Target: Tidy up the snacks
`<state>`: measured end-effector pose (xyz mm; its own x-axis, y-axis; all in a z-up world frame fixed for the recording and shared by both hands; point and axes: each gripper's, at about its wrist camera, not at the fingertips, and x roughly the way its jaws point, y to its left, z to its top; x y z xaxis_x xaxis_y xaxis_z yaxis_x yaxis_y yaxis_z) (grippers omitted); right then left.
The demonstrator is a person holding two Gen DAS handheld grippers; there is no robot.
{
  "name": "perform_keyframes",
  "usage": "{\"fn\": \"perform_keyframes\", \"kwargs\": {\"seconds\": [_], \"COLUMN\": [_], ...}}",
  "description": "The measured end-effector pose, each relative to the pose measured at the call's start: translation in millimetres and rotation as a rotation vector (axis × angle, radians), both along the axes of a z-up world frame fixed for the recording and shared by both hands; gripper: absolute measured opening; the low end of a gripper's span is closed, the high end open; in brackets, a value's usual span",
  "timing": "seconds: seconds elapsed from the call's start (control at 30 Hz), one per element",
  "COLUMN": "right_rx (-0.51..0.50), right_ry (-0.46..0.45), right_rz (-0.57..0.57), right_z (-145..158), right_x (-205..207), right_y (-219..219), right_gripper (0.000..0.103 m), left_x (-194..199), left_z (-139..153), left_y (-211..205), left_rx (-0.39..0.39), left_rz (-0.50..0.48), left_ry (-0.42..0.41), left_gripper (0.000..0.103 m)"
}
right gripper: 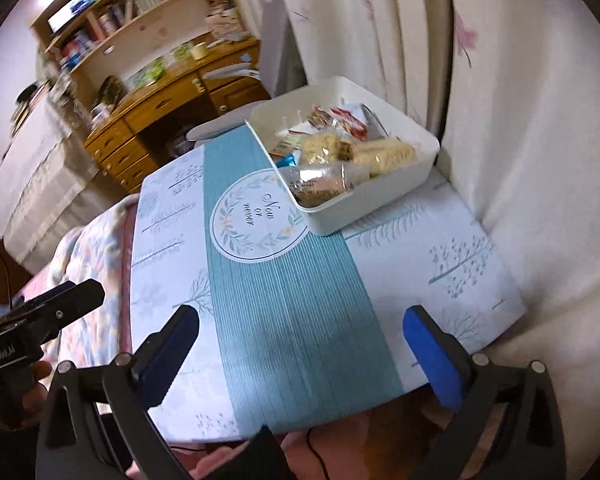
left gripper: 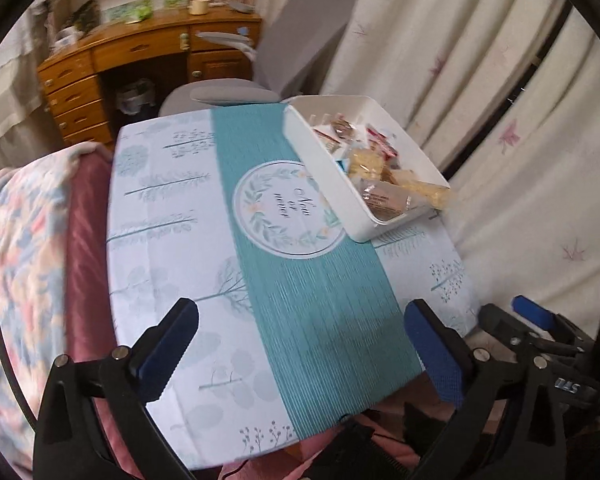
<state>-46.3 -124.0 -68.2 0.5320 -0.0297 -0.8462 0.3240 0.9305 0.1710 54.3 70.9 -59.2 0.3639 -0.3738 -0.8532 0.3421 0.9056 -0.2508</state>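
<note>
Now we hold left gripper (left gripper: pixel 302 354) and right gripper (right gripper: pixel 298 354) wide, empty; snack bin (right gripper: pixel 374 196) lies far right, seemingly nearer right hand.

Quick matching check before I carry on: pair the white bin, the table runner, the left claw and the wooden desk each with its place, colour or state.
1 white bin
2 table runner
3 left claw
4 wooden desk

a open and empty
b teal, down the table's middle
c holds wrapped snacks
d background, behind the chair

Pairs: 1-c, 2-b, 3-a, 4-d
</note>
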Motion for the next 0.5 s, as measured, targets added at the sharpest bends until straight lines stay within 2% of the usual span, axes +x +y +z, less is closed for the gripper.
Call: {"fn": "perform_keyframes", "kwargs": {"seconds": [0.13, 0.3, 0.37, 0.5], "right_rx": [-0.015, -0.055, -0.064, -0.067], "right_ry": [-0.028, -0.037, -0.034, -0.013], "right_rz": [0.115, 0.281, 0.325, 0.374], "right_z": [22.6, 42.2, 44.0, 43.3], "right_x": [1.7, 6.2, 4.5, 0.8], "right_y": [-0.9, -12.7, -21.8, -55.3], "right_gripper": [0.103, 0.103, 0.103, 0.103], "left_x": [-7.5, -25.8, -35.7, -58.9], "left_z": [13.2, 29.6, 33.7, 40.7], "left_y": [1.8, -20.5, -34.4, -67.0], "left_rx": [0.024, 0.029, 0.012, 0.03], "left_rz": [0.12, 0.242, 0.293, 0.351], "left_ry": [-0.005, -0.022, -0.022, -0.049], "left_gripper": [0.102, 0.102, 0.102, 0.102]}}
